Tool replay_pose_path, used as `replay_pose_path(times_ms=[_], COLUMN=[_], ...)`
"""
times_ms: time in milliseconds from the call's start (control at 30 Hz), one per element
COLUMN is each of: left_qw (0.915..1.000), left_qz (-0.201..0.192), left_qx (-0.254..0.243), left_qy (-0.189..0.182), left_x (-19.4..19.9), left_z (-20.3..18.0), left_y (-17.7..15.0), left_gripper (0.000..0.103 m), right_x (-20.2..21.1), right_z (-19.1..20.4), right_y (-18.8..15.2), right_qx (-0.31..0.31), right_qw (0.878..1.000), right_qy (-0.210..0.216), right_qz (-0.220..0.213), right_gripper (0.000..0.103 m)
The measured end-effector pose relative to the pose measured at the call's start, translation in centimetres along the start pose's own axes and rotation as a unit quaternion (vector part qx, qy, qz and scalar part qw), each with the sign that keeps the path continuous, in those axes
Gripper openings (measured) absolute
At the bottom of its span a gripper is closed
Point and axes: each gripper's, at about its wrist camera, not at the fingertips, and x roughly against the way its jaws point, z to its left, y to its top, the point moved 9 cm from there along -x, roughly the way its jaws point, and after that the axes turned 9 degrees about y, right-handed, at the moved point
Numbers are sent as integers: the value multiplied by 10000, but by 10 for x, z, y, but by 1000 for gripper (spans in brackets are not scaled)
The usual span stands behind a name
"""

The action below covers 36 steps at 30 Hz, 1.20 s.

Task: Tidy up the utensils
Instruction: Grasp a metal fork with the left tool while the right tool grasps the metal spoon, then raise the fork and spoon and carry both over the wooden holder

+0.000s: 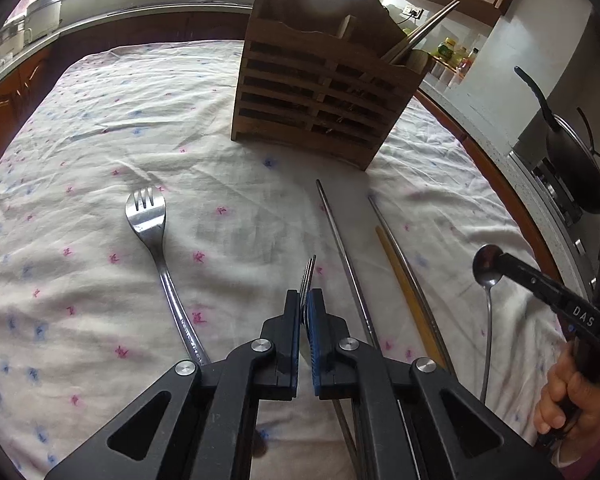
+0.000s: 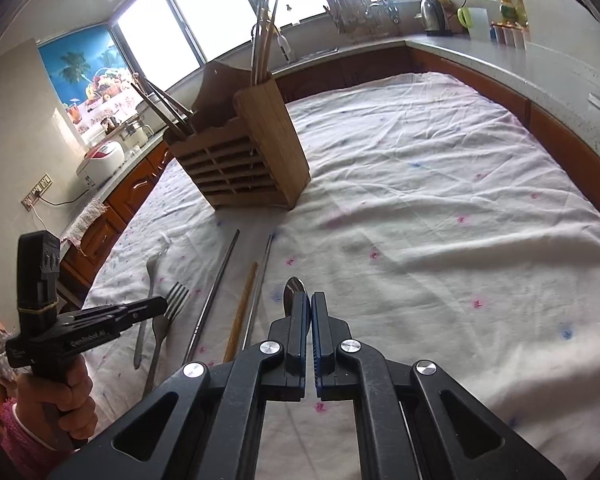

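The left claw is clamped on a fork, tines poking forward past its fingertips; the right claw is clamped on a spoon just below the bowl, the handle hanging down toward the cloth. Both utensils are lifted above the desk, which is covered by a white cloth with small pink and blue prints.

On the cloth between the claws lie two metal chopsticks with a wooden chopstick between them. A second fork lies flat to the left, tines pointing away. Beyond them stands the slatted wooden utensil holder, chopsticks already leaning out of its compartments; nothing blocks the way to it.

The right wrist view alone shows the left hand wrapped round its handle, and the held fork side-on. The left wrist view shows the right hand gripping low at the frame's edge, and a dark pan on the stove.
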Motion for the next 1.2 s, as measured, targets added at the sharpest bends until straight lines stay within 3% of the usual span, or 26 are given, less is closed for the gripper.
replay_pose_path(times_ms=[167, 300, 633, 933, 1200], left_qw=[9999, 9984, 9973, 9977, 9855], left_qz=[36, 391, 317, -648, -1687], left_qx=[-60, -230, -556, -178, 96], left_qy=[124, 338, 360, 94, 181], left_x=[3, -9, -11, 60, 139], left_z=[0, 0, -6, -2, 10], left_y=[-4, -10, -2, 1, -1], left_gripper=[3, 6, 3, 2, 1], right_x=[9, 13, 27, 60, 88], right_z=[8, 10, 21, 43, 79], right_y=[2, 2, 4, 23, 43], right_qx=[66, 108, 245, 587, 1276], right_qw=[9999, 9999, 9995, 9952, 9784], right_qy=[47, 31, -11, -121, -519], right_qz=[-74, -93, -203, -768, -1541], right_gripper=[2, 2, 3, 3, 2])
